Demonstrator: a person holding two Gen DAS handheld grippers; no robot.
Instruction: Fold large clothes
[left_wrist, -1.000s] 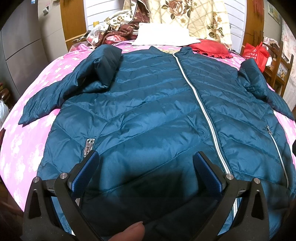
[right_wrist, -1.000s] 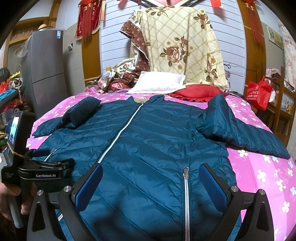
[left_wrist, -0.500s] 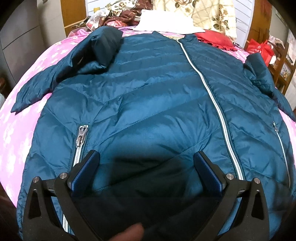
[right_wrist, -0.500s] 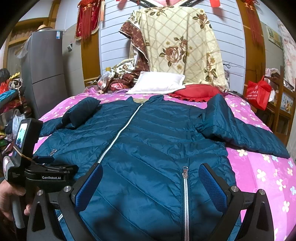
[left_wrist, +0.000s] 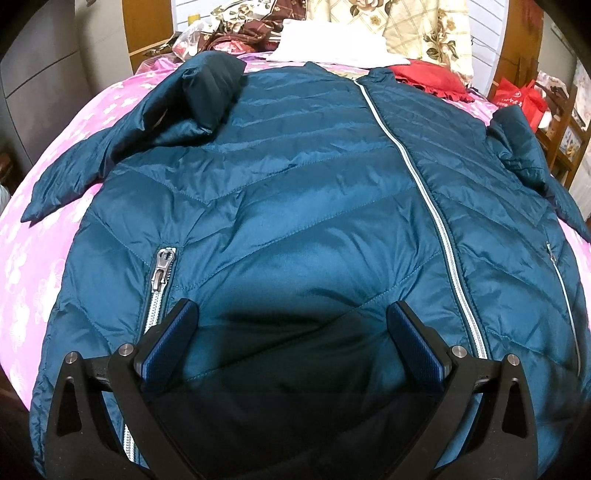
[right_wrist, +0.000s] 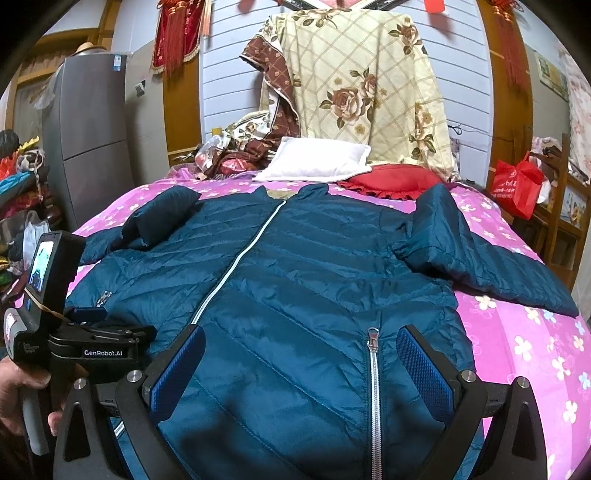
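Note:
A teal quilted down jacket (left_wrist: 295, 206) lies front up on the pink bed, zipped, hem towards me; it also shows in the right wrist view (right_wrist: 314, 280). Its left sleeve (left_wrist: 147, 122) is bunched near the shoulder, its right sleeve (right_wrist: 480, 258) lies spread out to the right. My left gripper (left_wrist: 291, 332) is open, low over the hem left of the centre zip, beside the left pocket zip (left_wrist: 160, 273). My right gripper (right_wrist: 301, 362) is open above the hem at the right pocket zip (right_wrist: 373, 369). The left gripper's body (right_wrist: 74, 332) shows at the left there.
The pink flowered bedspread (right_wrist: 524, 347) is bare right of the jacket. A white pillow (right_wrist: 314, 162), a red cushion (right_wrist: 395, 181) and a floral quilt (right_wrist: 369, 85) sit at the bed's head. A grey fridge (right_wrist: 88, 129) stands left, a red bag (right_wrist: 517, 184) and wooden shelves right.
My left gripper has dropped lower and moved in over the jacket hem, so the jacket fills more of its view. My right gripper has barely moved.

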